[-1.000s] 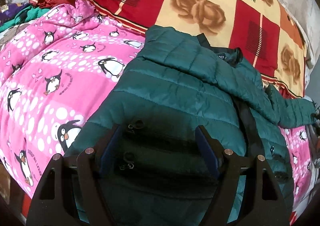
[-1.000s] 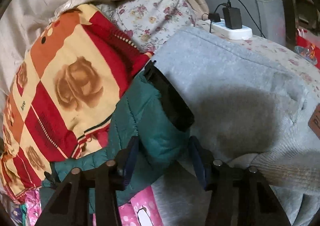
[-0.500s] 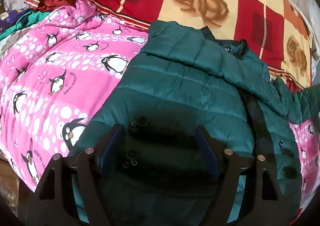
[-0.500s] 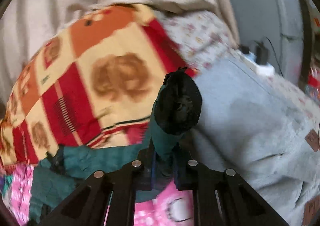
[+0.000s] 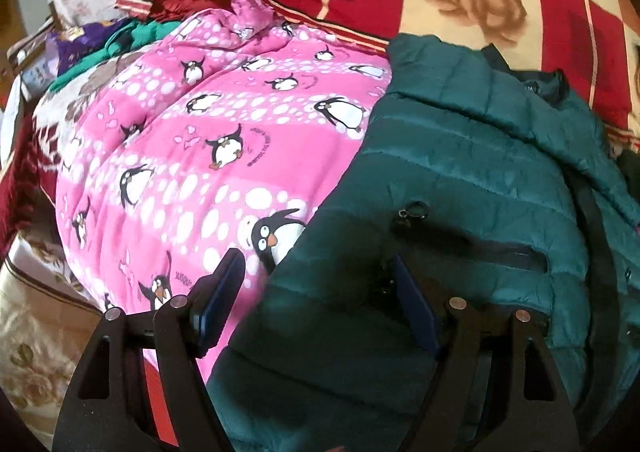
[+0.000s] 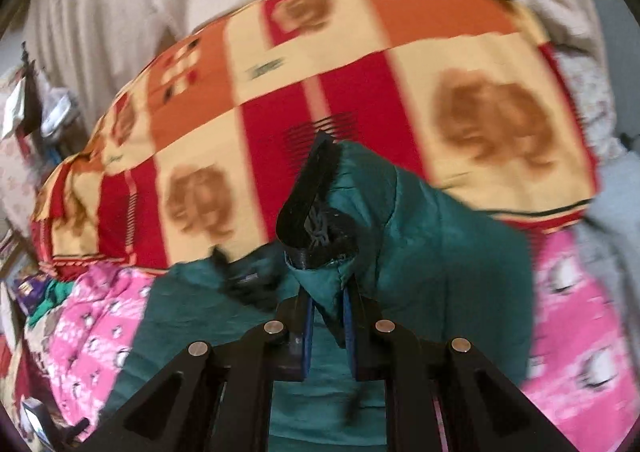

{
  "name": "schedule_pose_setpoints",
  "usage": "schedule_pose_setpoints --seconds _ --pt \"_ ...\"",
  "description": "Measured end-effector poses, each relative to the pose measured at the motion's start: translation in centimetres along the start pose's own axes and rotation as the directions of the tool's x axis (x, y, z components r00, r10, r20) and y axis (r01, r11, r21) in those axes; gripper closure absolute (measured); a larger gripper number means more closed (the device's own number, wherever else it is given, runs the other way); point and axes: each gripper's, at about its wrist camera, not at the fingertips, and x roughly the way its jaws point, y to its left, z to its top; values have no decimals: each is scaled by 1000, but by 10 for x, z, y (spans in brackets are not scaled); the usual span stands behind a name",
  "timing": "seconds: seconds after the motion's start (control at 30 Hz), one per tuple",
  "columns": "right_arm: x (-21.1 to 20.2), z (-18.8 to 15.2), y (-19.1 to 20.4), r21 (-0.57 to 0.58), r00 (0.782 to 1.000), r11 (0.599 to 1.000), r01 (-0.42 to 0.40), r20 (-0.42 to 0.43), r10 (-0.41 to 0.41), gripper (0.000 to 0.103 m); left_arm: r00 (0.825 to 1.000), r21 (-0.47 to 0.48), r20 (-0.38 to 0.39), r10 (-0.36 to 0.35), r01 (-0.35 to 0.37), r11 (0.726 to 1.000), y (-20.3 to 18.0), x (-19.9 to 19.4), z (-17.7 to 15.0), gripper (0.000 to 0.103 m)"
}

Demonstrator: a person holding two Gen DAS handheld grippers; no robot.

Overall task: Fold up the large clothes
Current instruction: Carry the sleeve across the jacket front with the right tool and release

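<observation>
Right gripper (image 6: 328, 316) pinching green jacket (image 5: 460, 180) sleeve, left gripper (image 5: 316, 292) spread wide above it

The left wrist view looks forward and down from close above the bed, over the green jacket (image 5: 460, 180) and pink penguin blanket (image 5: 208, 156). The right wrist view sits close behind a raised sleeve (image 6: 360, 212), facing the rose blanket (image 6: 360, 92). Both views share the jacket, penguin blanket and rose blanket.

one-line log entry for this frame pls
task: fold jacket | right gripper: shut on sleeve cuff, lifted | left gripper: open, over green jacket hem | surface: pink penguin blanket
</observation>
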Motion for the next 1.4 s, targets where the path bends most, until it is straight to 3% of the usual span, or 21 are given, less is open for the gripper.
schedule_pose_setpoints --seconds 0.17,0.37,0.57,0.67,0.83,0.9,1.0,1.13,1.23,1.3,1.4 --pt "39 -10 82 -76 993 993 -95 -72 90 92 1000 -8 -2 27 -27 1000 1 3 1 23" --pt "95 -27 154 -160 976 974 -163 -173 135 92 999 21 0 52 -52 998 -6 3 0 23" --pt "149 -55 206 -210 950 948 -241 -249 186 92 1000 -29 -23 -6 5 1000 4 7 1 23" --pt "173 -73 215 -223 946 947 -233 -276 168 92 1000 -26 -22 -3 2 1000 3 7 1 23" --pt "196 -97 208 -205 937 949 -240 -305 171 88 1000 -33 -28 -5 4 999 3 9 2 23" --pt "196 -98 203 -168 924 949 -267 -326 202 66 1000 -28 -29 -2 2 1000 3 9 2 23" --pt "180 -97 198 -155 908 942 -298 -349 230 54 999 -20 -34 -10 9 1000 3 11 3 23" --pt "137 -96 182 -200 917 930 -308 -325 233 54 996 -41 -52 -70 68 997 8 14 2 23" --pt "97 -99 143 -239 954 945 -225 -252 163 54 993 -74 -61 -102 97 992 13 16 2 23" --pt "72 -95 100 -224 985 970 -95 -160 60 54 993 -73 -62 -100 95 993 12 15 2 23" --pt "52 -80 25 -79 993 993 88 -69 -94 54 994 -65 -62 -93 89 994 8 13 1 23"
